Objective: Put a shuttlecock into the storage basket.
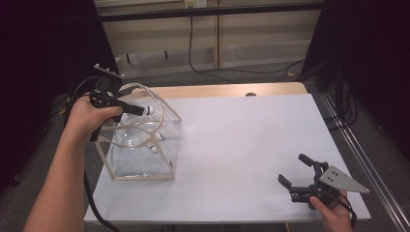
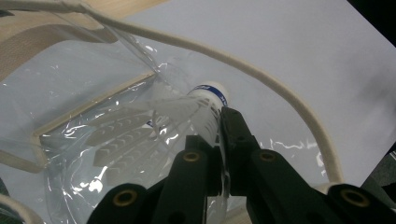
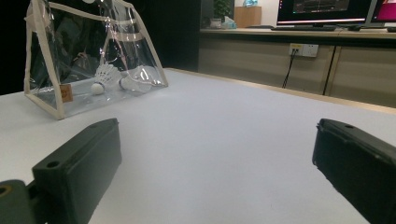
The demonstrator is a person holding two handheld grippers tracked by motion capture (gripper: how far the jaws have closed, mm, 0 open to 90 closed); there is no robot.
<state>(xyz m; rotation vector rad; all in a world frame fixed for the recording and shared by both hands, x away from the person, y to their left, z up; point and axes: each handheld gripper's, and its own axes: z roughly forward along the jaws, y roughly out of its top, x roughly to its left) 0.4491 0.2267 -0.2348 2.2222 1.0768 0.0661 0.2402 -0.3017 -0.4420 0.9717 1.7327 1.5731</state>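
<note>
A: What's my left gripper (image 1: pixel 138 109) doing?

B: From my station I see its jaws clamped on a white shuttlecock (image 2: pixel 187 116), pinching the feather skirt just behind the blue-banded cork; it hangs over the open mouth of the clear plastic bag (image 1: pixel 167 130) with cream trim, at the tabletop's (image 1: pixel 241 145) left edge; two more shuttlecocks (image 3: pixel 119 79) lie on the bag's floor

A: And the right gripper (image 1: pixel 296 170)?

B: I have it resting near the tabletop's near right corner, jaws spread apart with nothing between them, well apart from the bag
</note>
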